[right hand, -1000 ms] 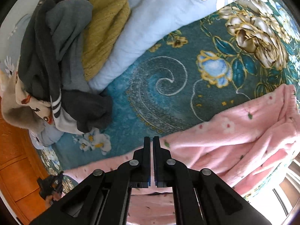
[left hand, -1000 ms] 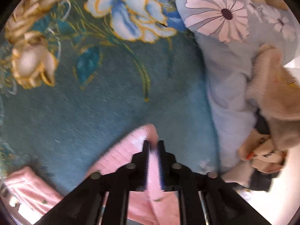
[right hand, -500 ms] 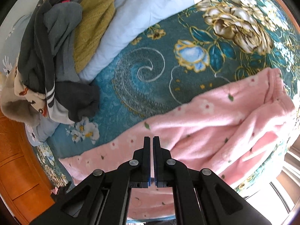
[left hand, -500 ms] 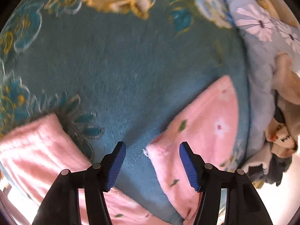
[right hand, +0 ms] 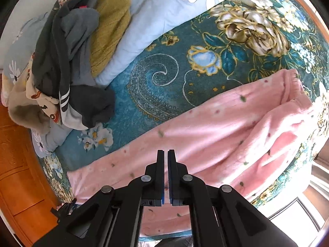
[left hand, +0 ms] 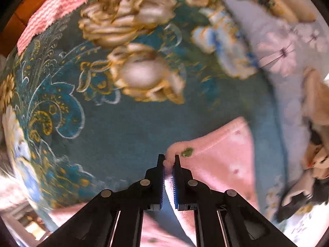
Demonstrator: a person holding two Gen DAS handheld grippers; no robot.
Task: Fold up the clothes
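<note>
Pink fleece pants with small flower prints (right hand: 216, 127) lie spread across a teal floral bedspread (right hand: 156, 78). In the left wrist view my left gripper (left hand: 169, 160) is shut on the hem corner of one pink pant leg (left hand: 218, 156), which lies on the bedspread (left hand: 123, 135). My right gripper (right hand: 166, 154) is shut and empty, held above the middle of the pants. The waistband end (right hand: 292, 82) lies to the right.
A pile of dark, grey, yellow and beige clothes (right hand: 67, 61) sits on a light blue flowered quilt (right hand: 156, 12) at the back left. A wooden bedside cabinet (right hand: 18, 175) stands at the left. A pink knitted cloth (left hand: 49, 16) lies at the far bed edge.
My left gripper went from shut to open over the pant leg corner, then shut on that corner. My right gripper stayed shut and rose, showing more of the pants.
</note>
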